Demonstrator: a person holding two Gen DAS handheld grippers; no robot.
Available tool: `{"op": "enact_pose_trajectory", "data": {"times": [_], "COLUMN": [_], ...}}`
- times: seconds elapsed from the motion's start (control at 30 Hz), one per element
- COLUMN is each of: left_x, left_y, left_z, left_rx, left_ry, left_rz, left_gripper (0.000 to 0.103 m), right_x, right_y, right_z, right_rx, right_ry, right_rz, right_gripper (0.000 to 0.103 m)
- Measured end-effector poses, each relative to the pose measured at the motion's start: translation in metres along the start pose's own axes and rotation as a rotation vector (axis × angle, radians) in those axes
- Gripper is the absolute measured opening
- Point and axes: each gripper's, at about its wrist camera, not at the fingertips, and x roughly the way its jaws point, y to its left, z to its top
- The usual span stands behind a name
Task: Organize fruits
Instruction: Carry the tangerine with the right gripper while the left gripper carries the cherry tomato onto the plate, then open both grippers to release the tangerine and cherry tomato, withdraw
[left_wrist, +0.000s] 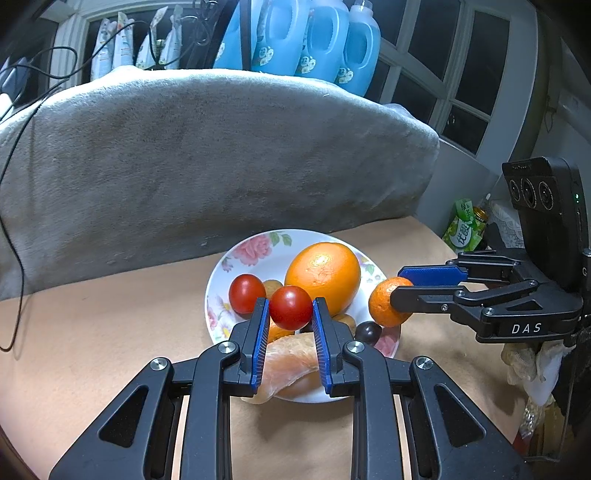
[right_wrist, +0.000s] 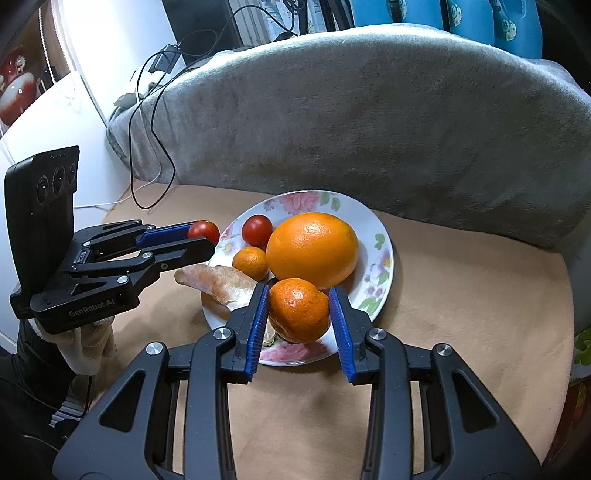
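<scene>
Tan cloth covers the work surface (left_wrist: 110, 332), with a grey plush blanket (left_wrist: 207, 158) heaped across the upper half of both views, and both tools are busy at once! Low centre of the left wrist view, the left gripper (left_wrist: 290, 309) pinches a small red cherry tomato (left_wrist: 290, 307) between its blue ribbed pads (left_wrist: 263, 332). Low centre of the right wrist view, the right gripper (right_wrist: 299, 309) clamps a dimpled orange mandarin (right_wrist: 300, 309); its left pad touches the fruit, its right pad looks just in contact. Both fruits hover over the white floral china plate (right_wrist: 384, 258), which carries a big smooth orange (right_wrist: 312, 249), a second red tomato (right_wrist: 257, 229), a smaller mandarin (right_wrist: 250, 262) and a peeled pale citrus segment (right_wrist: 218, 282) hanging over the plate's left rim. This looks like the carrying step: whether the fruits are coming or going I cannot tell, but either way each needs a free resting spot before the pads spread. The left view alone shows a dark grape (left_wrist: 368, 332) and brownish small fruits (left_wrist: 272, 287) tucked behind the tomatoes; the right view alone shows the black cable (right_wrist: 155, 140) at upper left.
</scene>
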Motion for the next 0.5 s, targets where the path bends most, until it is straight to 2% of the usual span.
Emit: {"op": "enact_pose_trajectory", "data": {"times": [0.3,0.4,0.5], "left_x": [0.0021,0.0019,0.0009], "left_y": [0.0014,0.0011,0.0012], "left_z": [-0.0003,0.0001,0.0016], "left_rx": [-0.005,-0.008,-0.007], "left_ry": [-0.001,-0.005,-0.011], "left_rz": [0.011,0.016,0.018], "left_gripper": [0.022,0.027,0.028], "right_x": [-0.0010,-0.0026,-0.0024], "right_y": [0.0005,0.0011,0.0017], "right_z": [-0.0004,-0.0007,-0.0015], "right_rx": [-0.007,-0.011,-0.016], "right_ry": [-0.005,-0.008,-0.005], "right_rz": [0.000,-0.005,-0.012], "right_gripper": [0.036,0.036,0.048]}}
